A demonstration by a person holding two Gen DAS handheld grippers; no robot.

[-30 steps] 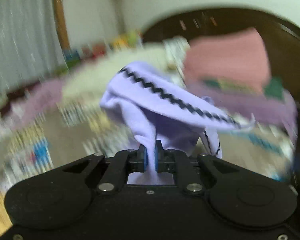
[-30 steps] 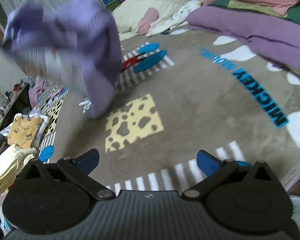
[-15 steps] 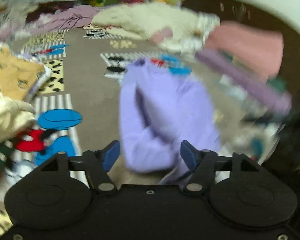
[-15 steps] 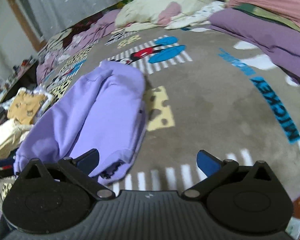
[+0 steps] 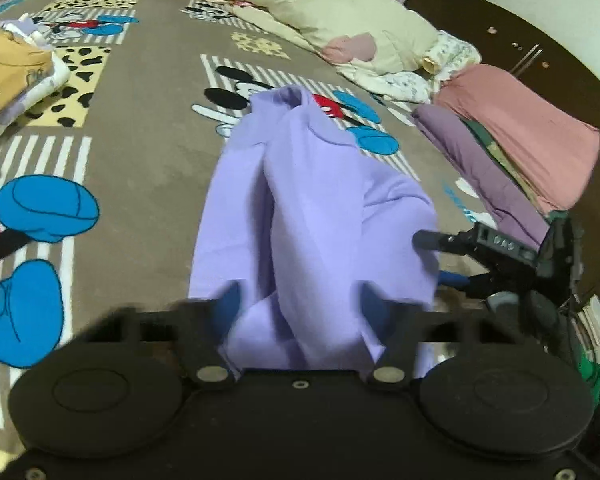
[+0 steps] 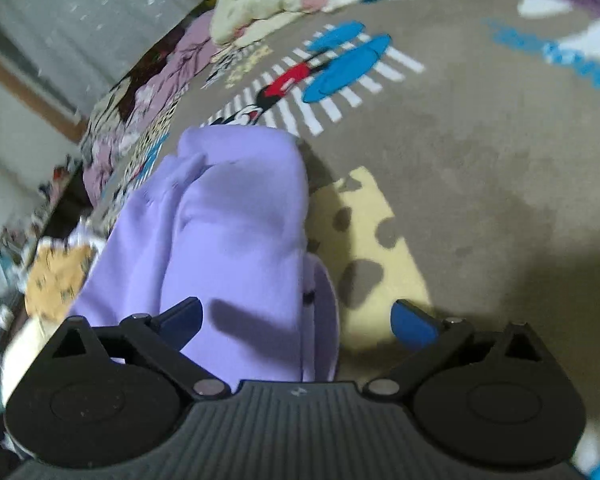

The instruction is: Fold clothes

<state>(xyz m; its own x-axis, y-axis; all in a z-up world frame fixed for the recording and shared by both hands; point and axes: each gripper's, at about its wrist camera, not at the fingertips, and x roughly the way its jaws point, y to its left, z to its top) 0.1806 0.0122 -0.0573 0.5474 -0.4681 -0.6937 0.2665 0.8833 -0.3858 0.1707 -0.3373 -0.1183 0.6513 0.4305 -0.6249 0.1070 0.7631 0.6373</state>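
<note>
On the cartoon-print blanket (image 5: 152, 168) I count one lilac garment (image 5: 312, 216), bunched. My left gripper (image 5: 300, 308) is closing, cloth between its blurred jaws, not yet pinched. My right gripper (image 6: 296, 320) gapes wide over the garment's edge, holding nothing.

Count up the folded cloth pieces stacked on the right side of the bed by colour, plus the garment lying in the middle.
Pink folded cloth: 1
Dark purple folded cloth: 1
Green folded cloth, mostly hidden between those two: 1
Lilac garment in the middle of the blanket: 1
Total: 4
</note>
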